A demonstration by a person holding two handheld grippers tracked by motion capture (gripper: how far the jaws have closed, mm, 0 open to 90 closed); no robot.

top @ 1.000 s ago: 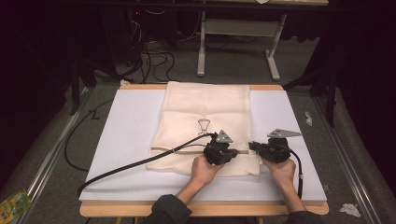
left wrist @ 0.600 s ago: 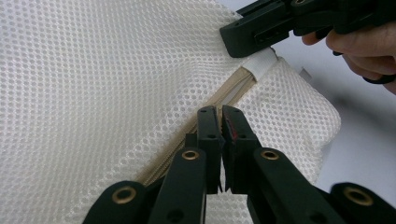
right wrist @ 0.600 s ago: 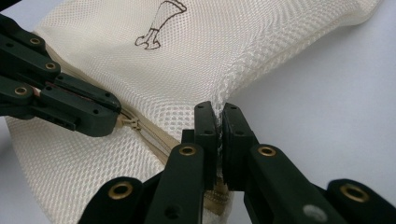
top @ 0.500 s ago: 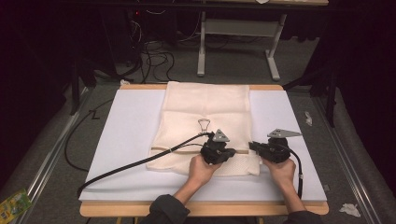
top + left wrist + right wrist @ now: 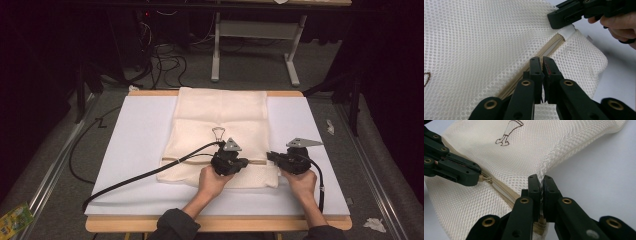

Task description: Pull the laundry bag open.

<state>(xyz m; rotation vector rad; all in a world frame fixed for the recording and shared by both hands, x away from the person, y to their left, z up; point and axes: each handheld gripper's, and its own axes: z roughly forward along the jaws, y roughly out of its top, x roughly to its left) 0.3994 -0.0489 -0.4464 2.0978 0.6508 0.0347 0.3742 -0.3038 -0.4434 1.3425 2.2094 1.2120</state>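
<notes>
Mesh laundry bag lies mid-table toward the near edge, zipper running left-right; my right gripper pinches its right end, left gripper clenched on the slider.

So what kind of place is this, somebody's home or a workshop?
Probably a lab or workshop set up for recording. A mesh laundry bag lies on a white-covered table in a dark room, cables tangle on the floor behind it, and the person works with the left gripper and right gripper.
</notes>
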